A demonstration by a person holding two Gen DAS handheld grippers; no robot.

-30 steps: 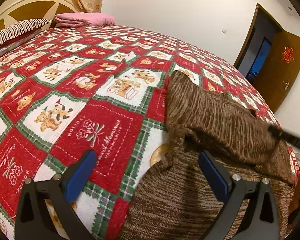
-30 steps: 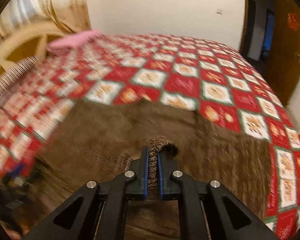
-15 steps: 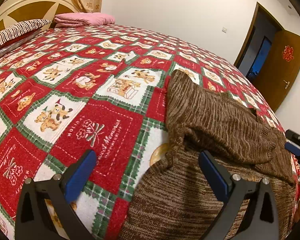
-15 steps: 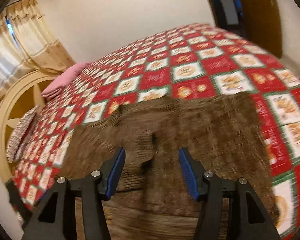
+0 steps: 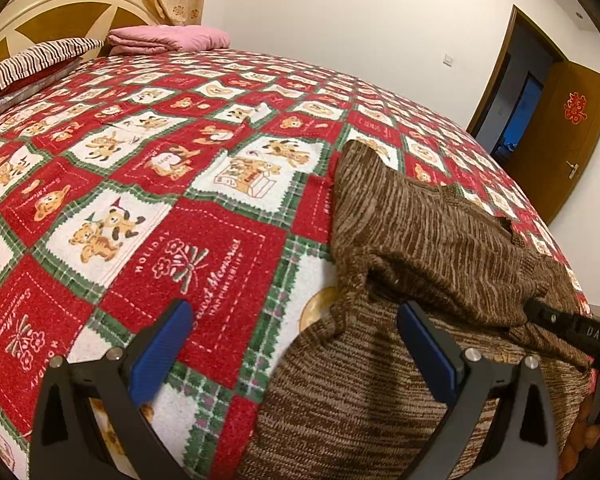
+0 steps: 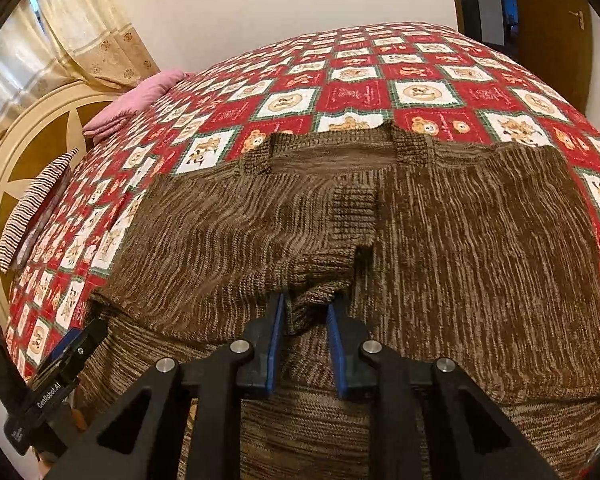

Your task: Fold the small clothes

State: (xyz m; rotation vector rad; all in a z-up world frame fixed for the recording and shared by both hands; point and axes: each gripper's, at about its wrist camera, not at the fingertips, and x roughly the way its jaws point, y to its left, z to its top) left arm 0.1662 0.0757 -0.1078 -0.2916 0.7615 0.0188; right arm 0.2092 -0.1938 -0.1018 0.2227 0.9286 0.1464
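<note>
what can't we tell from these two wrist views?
- Right gripper: knit bunched between the fingers in its own view; true clamping unclear. In the left view only its body shows at the frame edge.
- Brown sweater: hem cut off by the bottom edge and gripper bodies in both views.
- Sweater's left sleeve: folded over, underside hidden.
- Left gripper: open, empty.

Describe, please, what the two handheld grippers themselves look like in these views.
Both are matte black plastic. The left gripper and right gripper each have triangular cut-outs in their angular fingers, round silver bolt heads, and flat blue pads on the inner faces. White "GenRobot.AI" lettering marks the left gripper's side. No cables or sleeves show.
</note>
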